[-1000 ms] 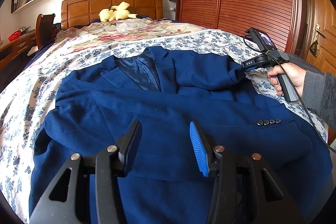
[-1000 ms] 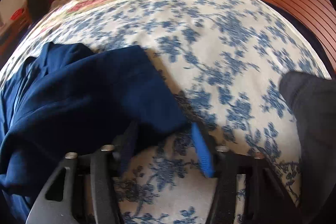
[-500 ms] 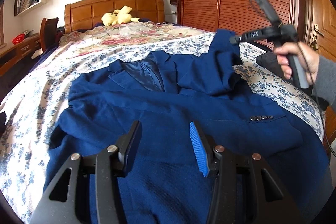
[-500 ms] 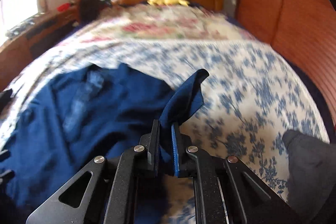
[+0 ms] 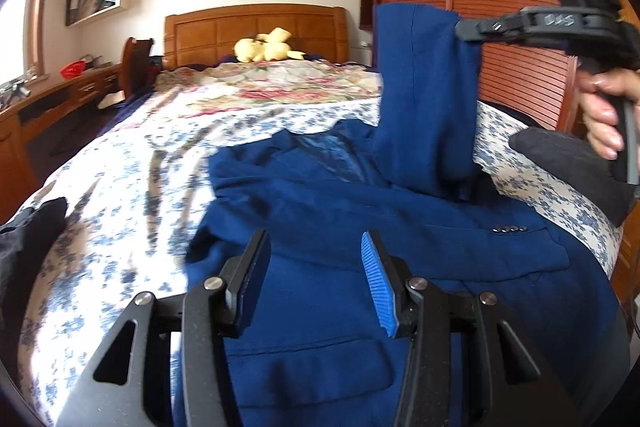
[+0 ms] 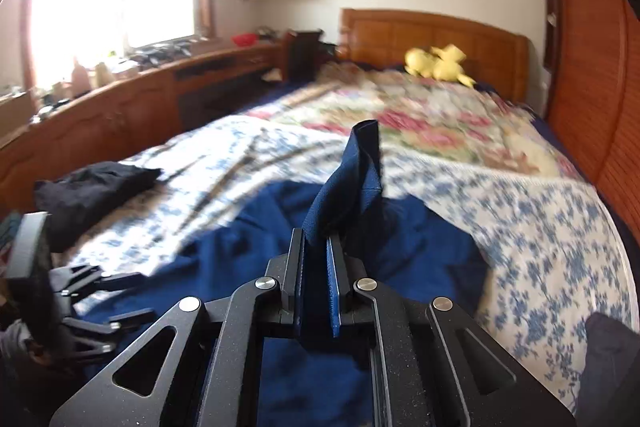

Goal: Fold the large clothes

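left wrist view: the left gripper (image 5: pixel 316 279) fills the lower middle of the frame with its jaws partly open and nothing between them, hanging above the blue jacket (image 5: pixel 360 227), which lies spread on the bed (image 5: pixel 132 227) across the centre and lower right; its near hem is cut off by the bottom edge and hidden behind the gripper. at the upper right the right gripper (image 5: pixel 460 27) pinches the end of the jacket's sleeve (image 5: pixel 424 99) and holds it up off the bed, so the sleeve hangs as a tall flap that hides part of the collar. a hand (image 5: pixel 604 115) grips its handle at the right edge, partly cropped. a yellow plush toy (image 5: pixel 266 47) sits by the headboard, top centre. a dark garment (image 5: pixel 28 235) at the left edge is cut off and hard to make out. right wrist view: the right gripper (image 6: pixel 316 247), low centre, has its jaws closed tight on the sleeve (image 6: pixel 352 179), which sticks up beyond them; it closed onto it within the last moment. the bedspread is blurred. the left gripper (image 6: pixel 80 299) shows at the lower left edge, partly cropped.
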{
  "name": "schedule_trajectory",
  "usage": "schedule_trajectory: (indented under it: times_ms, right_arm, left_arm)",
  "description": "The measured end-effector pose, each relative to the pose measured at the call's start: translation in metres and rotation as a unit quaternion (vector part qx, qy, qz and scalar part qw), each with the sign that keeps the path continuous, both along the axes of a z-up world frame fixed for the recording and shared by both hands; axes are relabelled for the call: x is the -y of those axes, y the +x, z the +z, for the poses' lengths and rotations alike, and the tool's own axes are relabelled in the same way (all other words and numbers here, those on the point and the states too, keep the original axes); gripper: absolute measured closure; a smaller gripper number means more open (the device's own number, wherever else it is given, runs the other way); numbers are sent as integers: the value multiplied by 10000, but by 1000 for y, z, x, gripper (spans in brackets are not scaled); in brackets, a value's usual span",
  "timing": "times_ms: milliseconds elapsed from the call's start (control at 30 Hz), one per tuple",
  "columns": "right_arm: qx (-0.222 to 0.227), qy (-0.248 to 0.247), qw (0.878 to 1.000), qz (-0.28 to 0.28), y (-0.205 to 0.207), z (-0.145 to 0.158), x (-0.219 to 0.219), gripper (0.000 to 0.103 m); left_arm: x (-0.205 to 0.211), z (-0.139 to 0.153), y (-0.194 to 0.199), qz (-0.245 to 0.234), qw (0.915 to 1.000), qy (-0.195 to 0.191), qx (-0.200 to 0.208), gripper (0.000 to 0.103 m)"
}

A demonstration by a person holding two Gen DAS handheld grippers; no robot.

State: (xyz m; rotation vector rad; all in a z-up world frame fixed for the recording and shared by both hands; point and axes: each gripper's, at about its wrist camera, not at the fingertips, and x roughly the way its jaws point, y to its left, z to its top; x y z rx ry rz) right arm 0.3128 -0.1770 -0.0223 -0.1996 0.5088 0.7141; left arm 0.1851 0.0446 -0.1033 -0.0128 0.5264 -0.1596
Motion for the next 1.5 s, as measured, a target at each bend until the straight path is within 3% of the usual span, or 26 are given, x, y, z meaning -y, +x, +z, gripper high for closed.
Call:
schedule_trajectory:
  times_ms: [200,367,567,900,967,1333,1500]
  right_arm:
    - [368,9,9985,413,-40,33,-35,96]
    - [358,-115,9979,528,-55,33,-48,96]
    - [4,-246,9989,393,-55,2,-45,96]
    - [-1002,-428,9939,198,-70,-90,-26,93]
    - [-1088,-504,9926,191,-76,-100,-24,89]
    - [-1078,-639,9921,-20,-102,-113,-6,68]
    - [-1005,-684,9924,-208,-105,-118,6,65]
  left_arm:
    - [-30,5,-13,312,9995,-38,94,57]
    - [-44,3,-17,475,9988,25,124,57]
    - [-53,-4,-16,538,9985,-3,95,57]
    - [-52,-12,-9,495,9988,-2,-25,57]
    - [-51,-13,-7,487,9988,15,-53,57]
    - [-39,-19,-6,340,9993,74,-139,57]
    - [-39,-19,-6,301,9994,57,-172,57]
